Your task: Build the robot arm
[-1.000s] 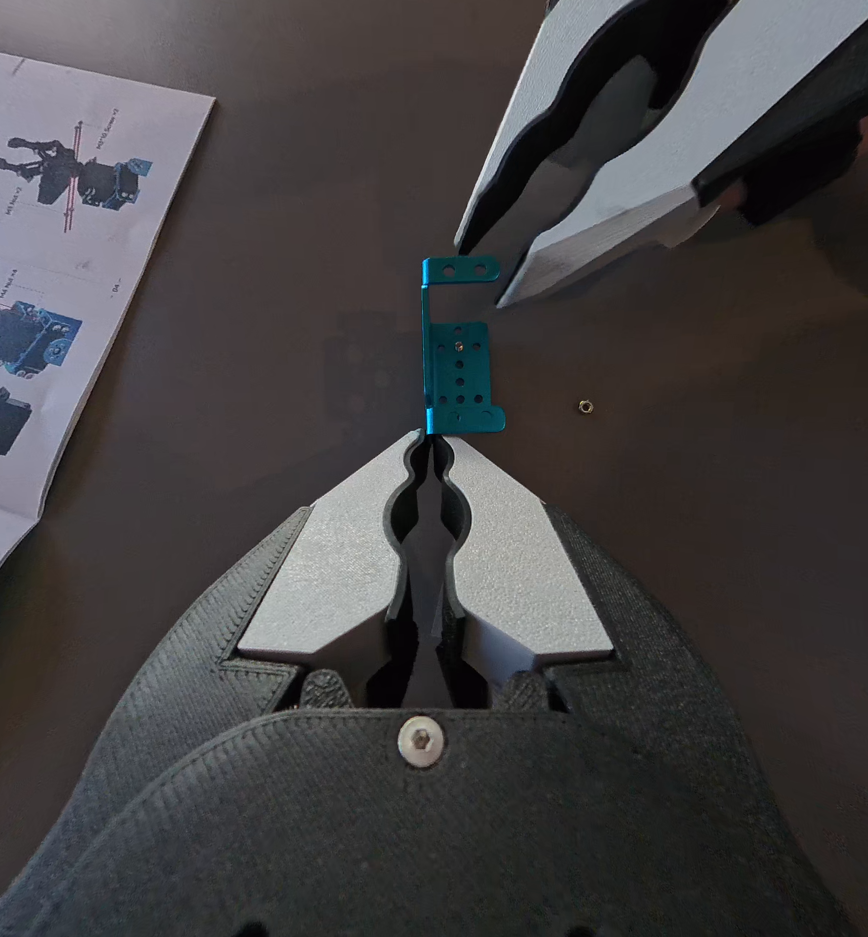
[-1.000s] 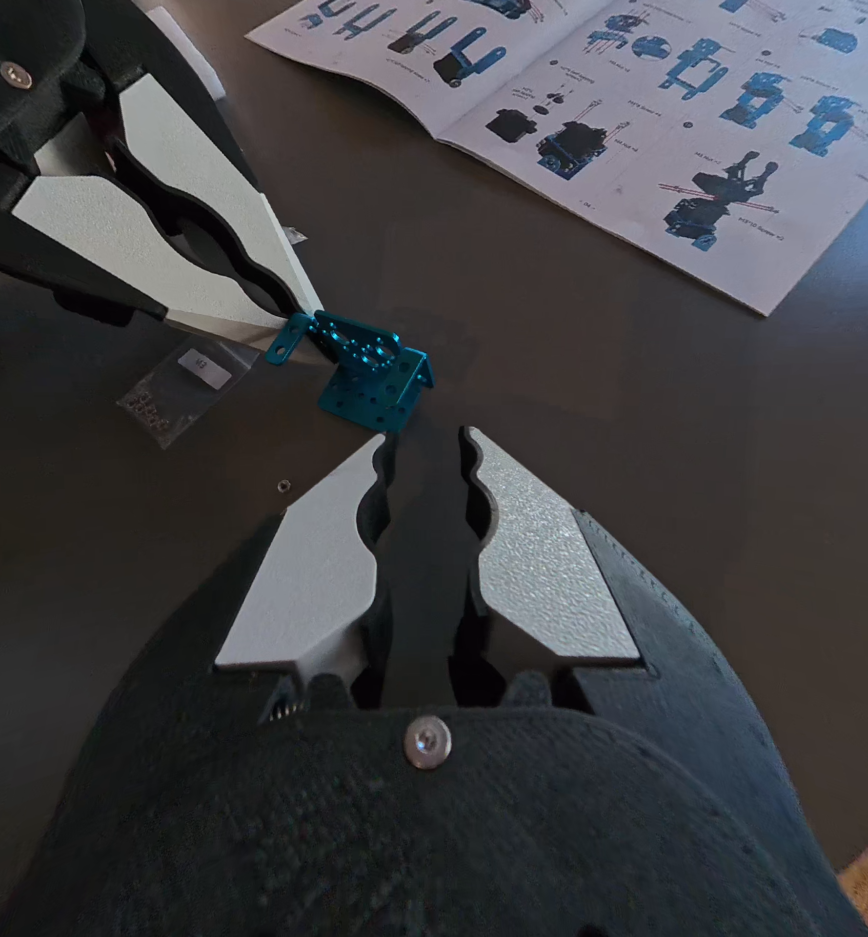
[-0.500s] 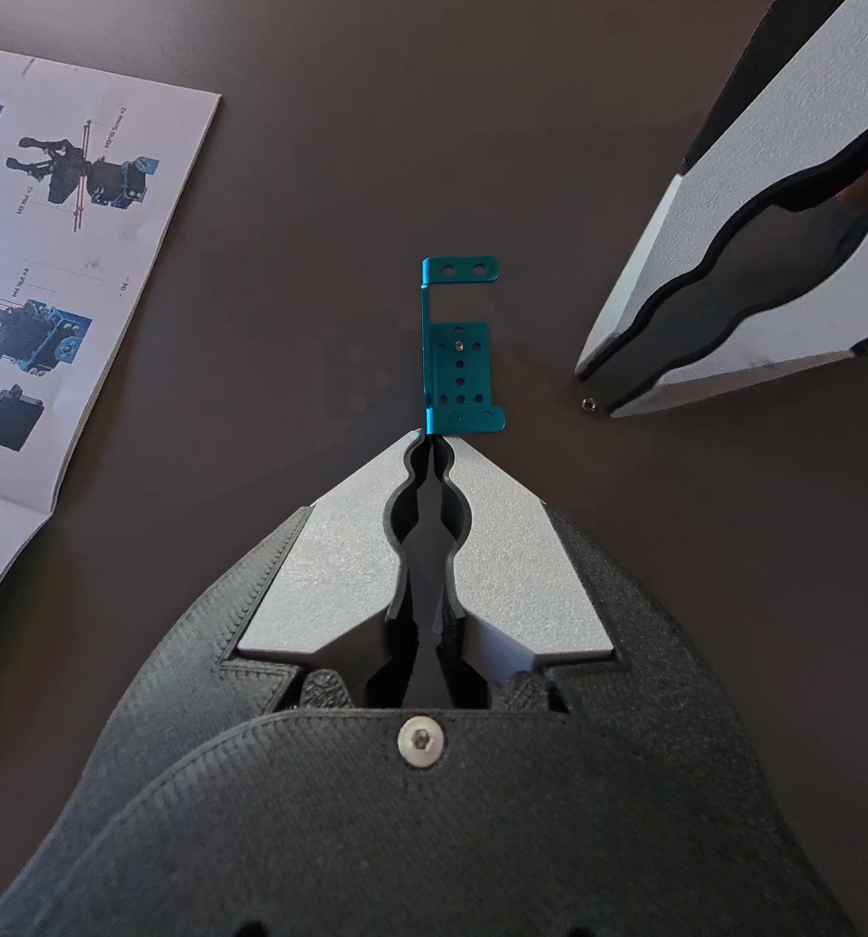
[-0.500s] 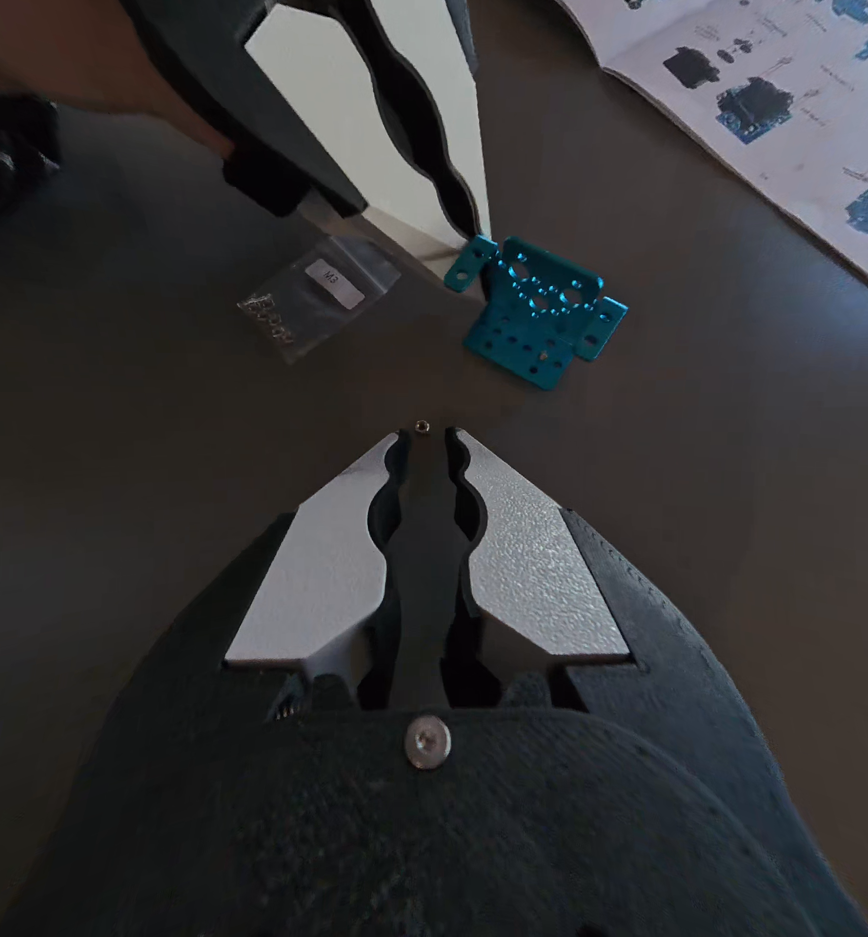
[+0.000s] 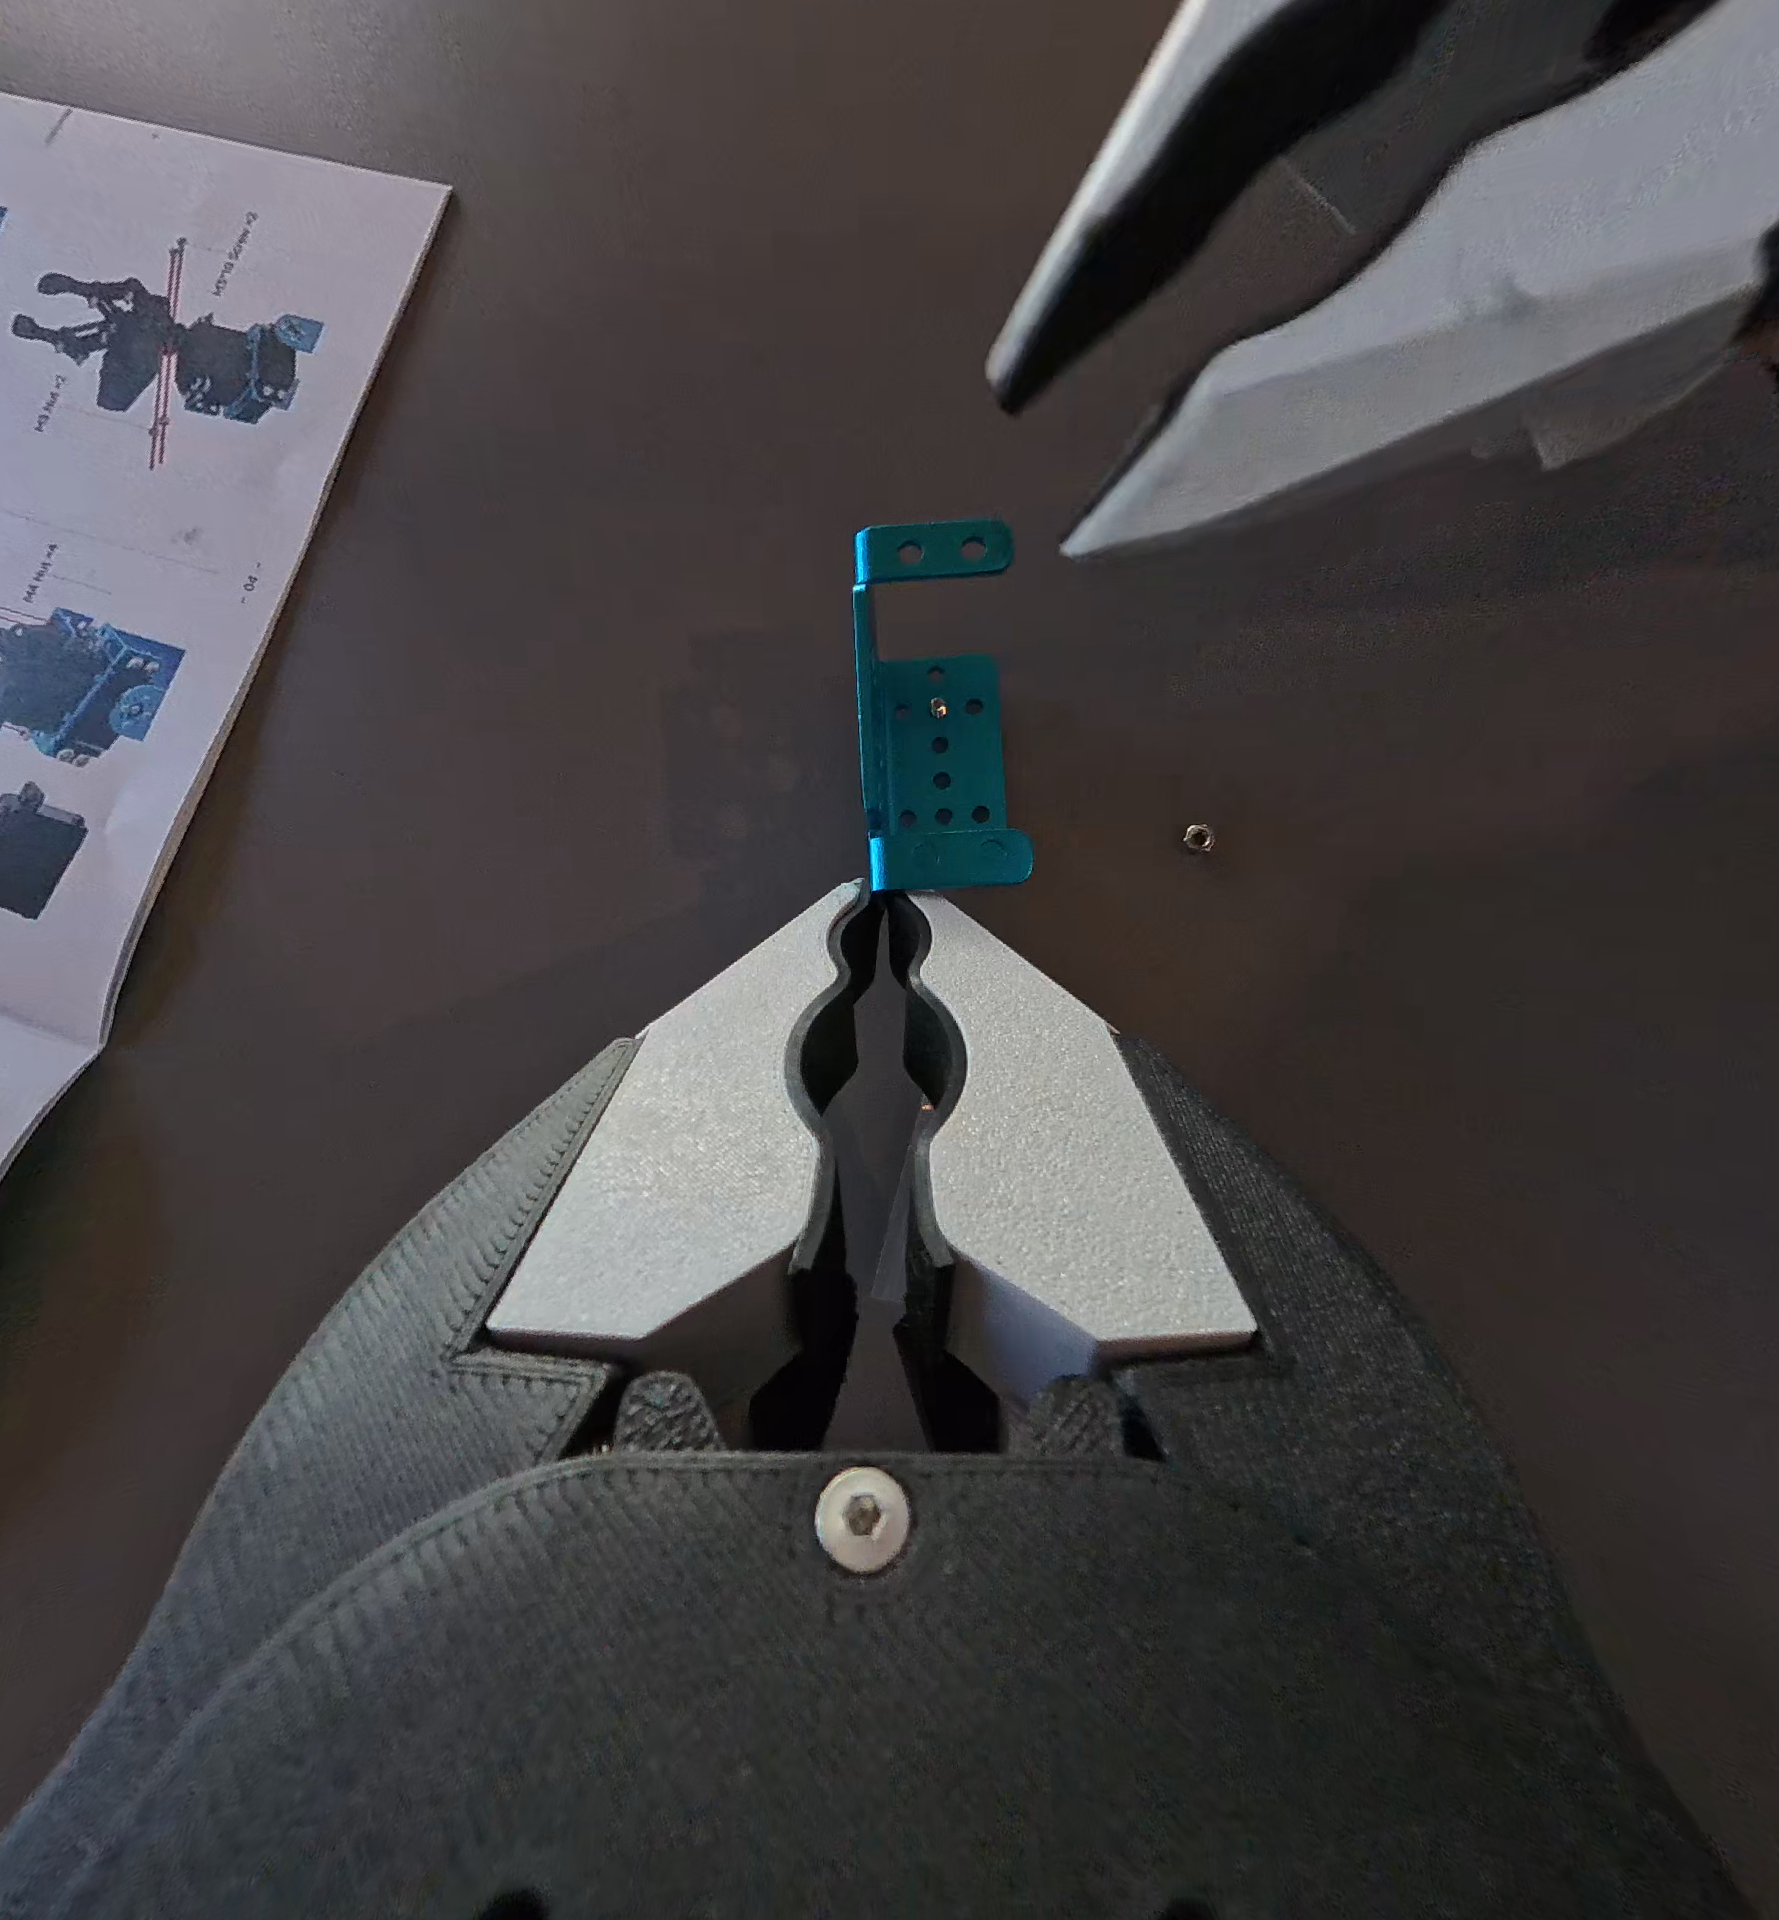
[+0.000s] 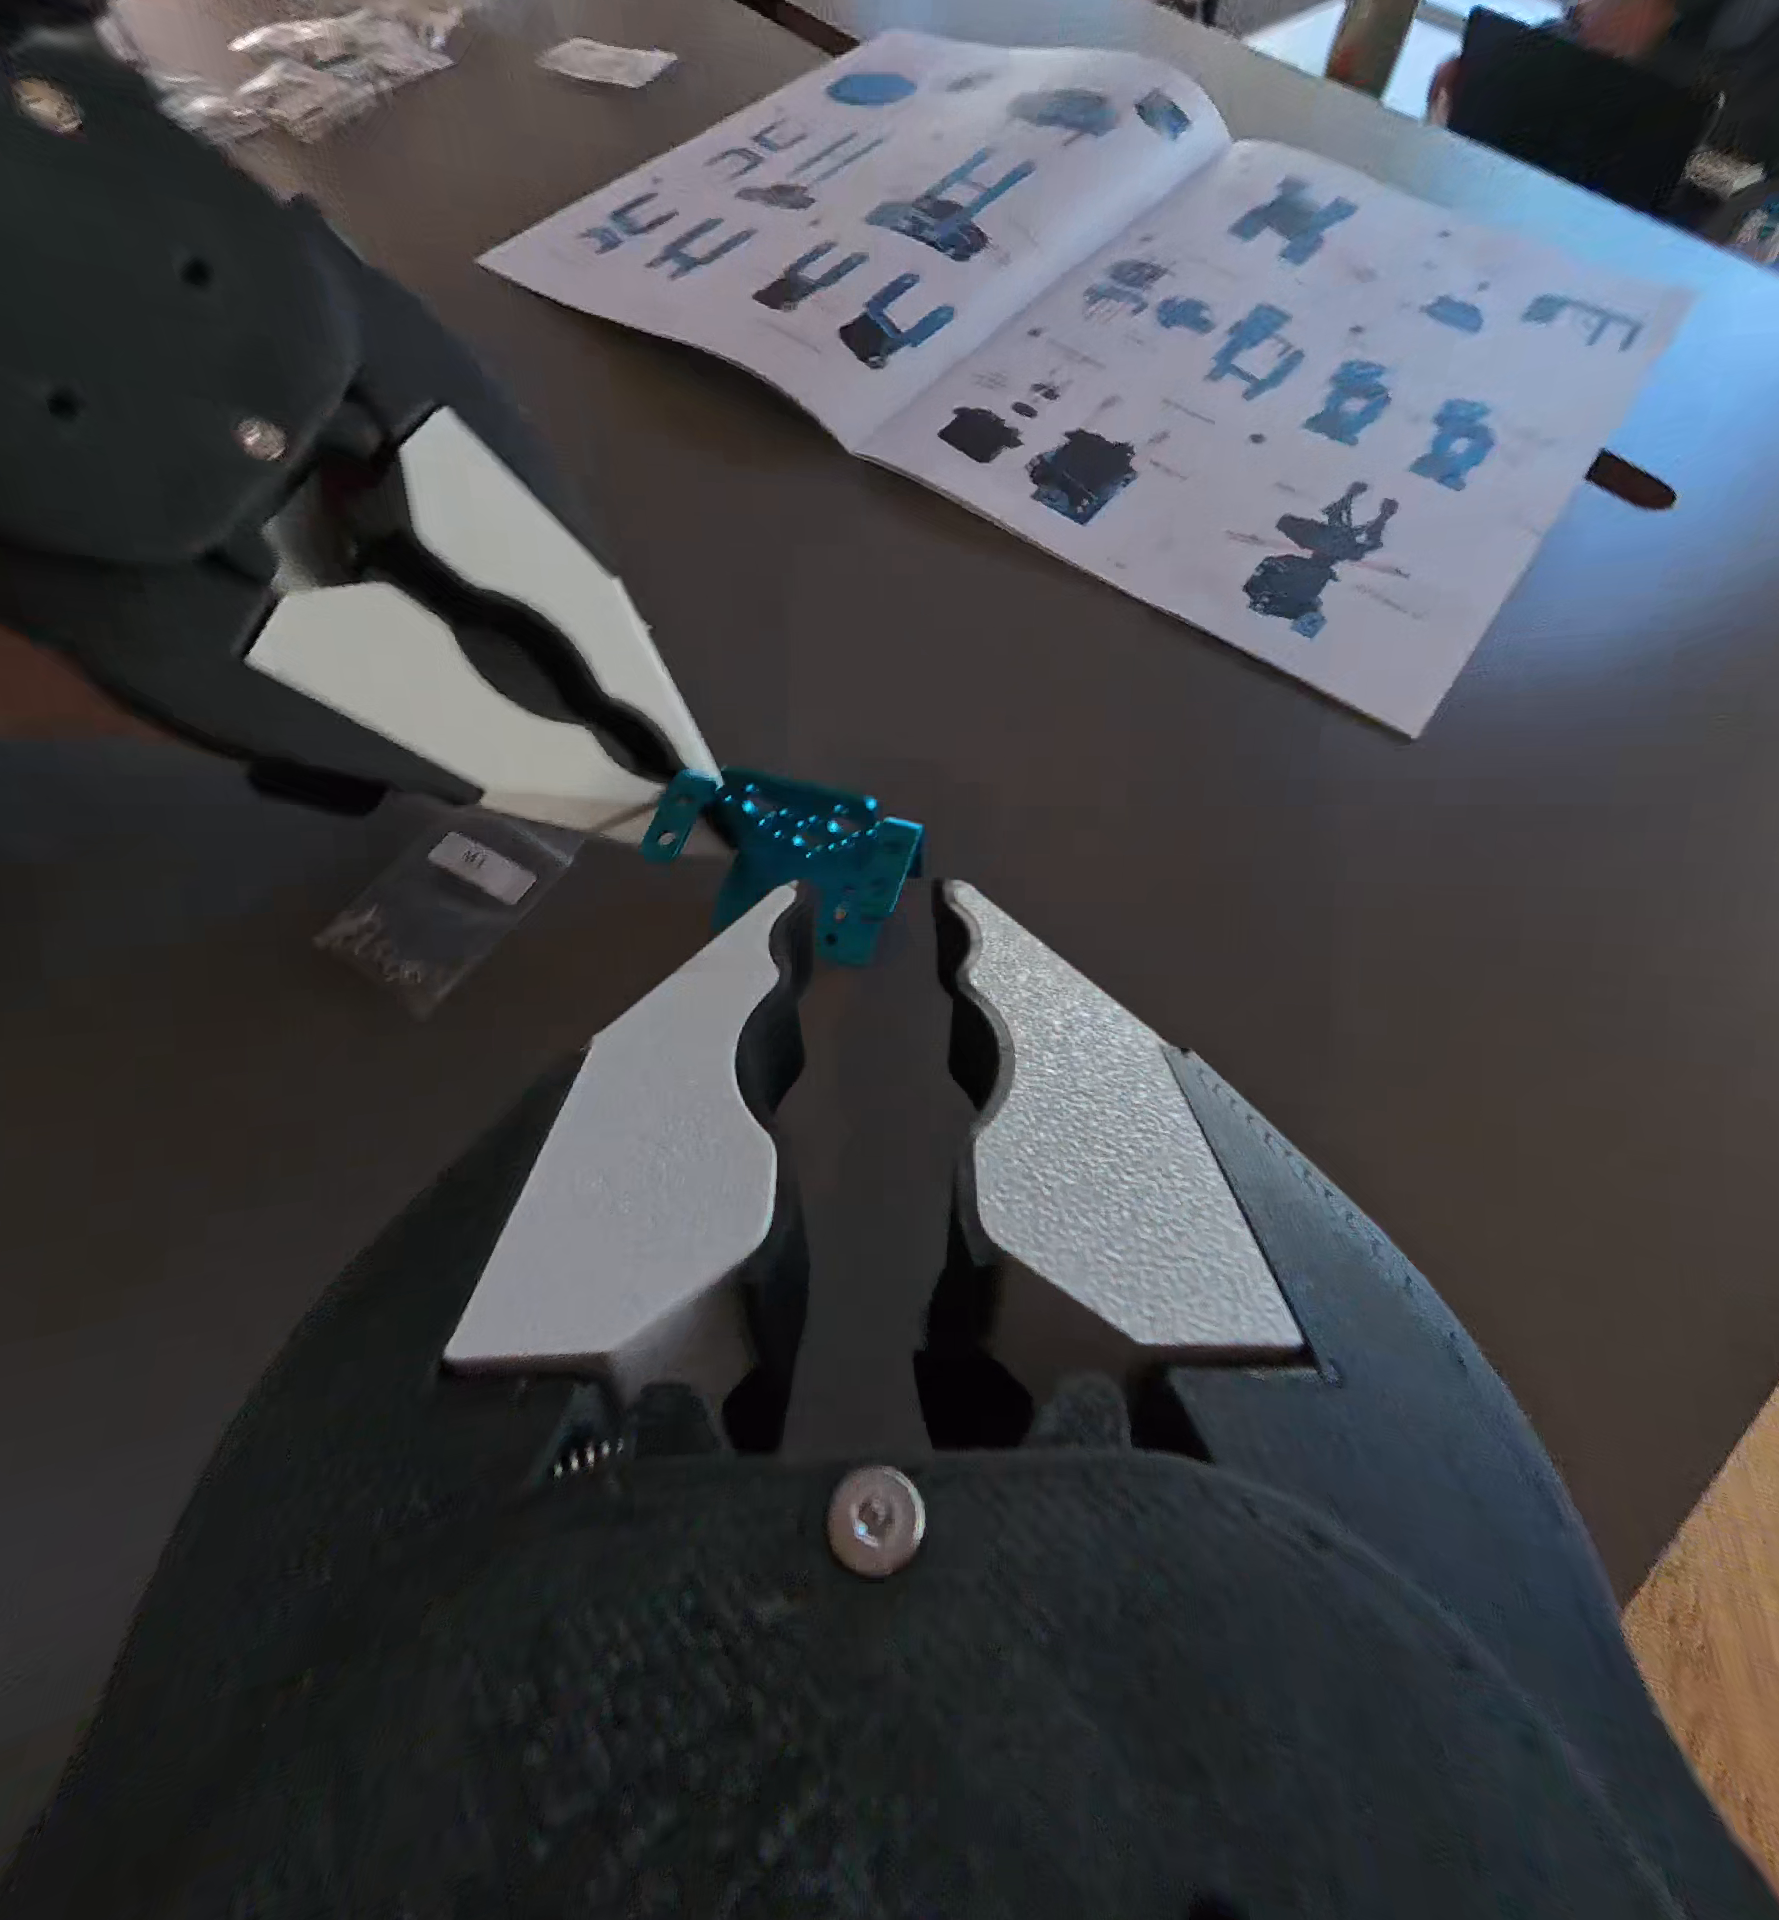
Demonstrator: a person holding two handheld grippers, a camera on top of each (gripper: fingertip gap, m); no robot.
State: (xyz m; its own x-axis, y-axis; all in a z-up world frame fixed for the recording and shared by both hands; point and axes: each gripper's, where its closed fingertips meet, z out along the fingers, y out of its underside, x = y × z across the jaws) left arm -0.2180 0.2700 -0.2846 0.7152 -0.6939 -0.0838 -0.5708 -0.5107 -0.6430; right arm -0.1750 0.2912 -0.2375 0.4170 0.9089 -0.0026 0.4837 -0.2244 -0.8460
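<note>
A blue metal bracket (image 5: 932, 717) with several holes stands on the dark table. My left gripper (image 5: 883, 902) is shut on its near edge; it also shows in the right wrist view (image 6: 672, 774) gripping the bracket (image 6: 812, 842). My right gripper (image 6: 864, 899) is open and empty, its tips just at the bracket's far tab. In the left wrist view the right gripper (image 5: 1036, 468) hovers at the upper right, close to the bracket's top tab. A tiny brass nut (image 5: 1198, 837) lies on the table to the bracket's right.
An open instruction booklet (image 6: 1124, 343) lies on the table (image 6: 1072, 883); it also shows in the left wrist view (image 5: 85, 540). A small clear bag of parts (image 6: 443, 904) lies beside the left gripper. More bags (image 6: 324, 52) lie at the back. A wooden edge (image 6: 1758, 1621) shows at right. Spacing between my two grippers at the tips: around 7 centimeters. Left tips and right tips are each some 6 centimeters from the tiny brass nut (image 5: 1198, 837).
My right gripper moved away from the brass nut and back up to the bracket's top tab, and opened a little wider. The left gripper and bracket stayed still.
</note>
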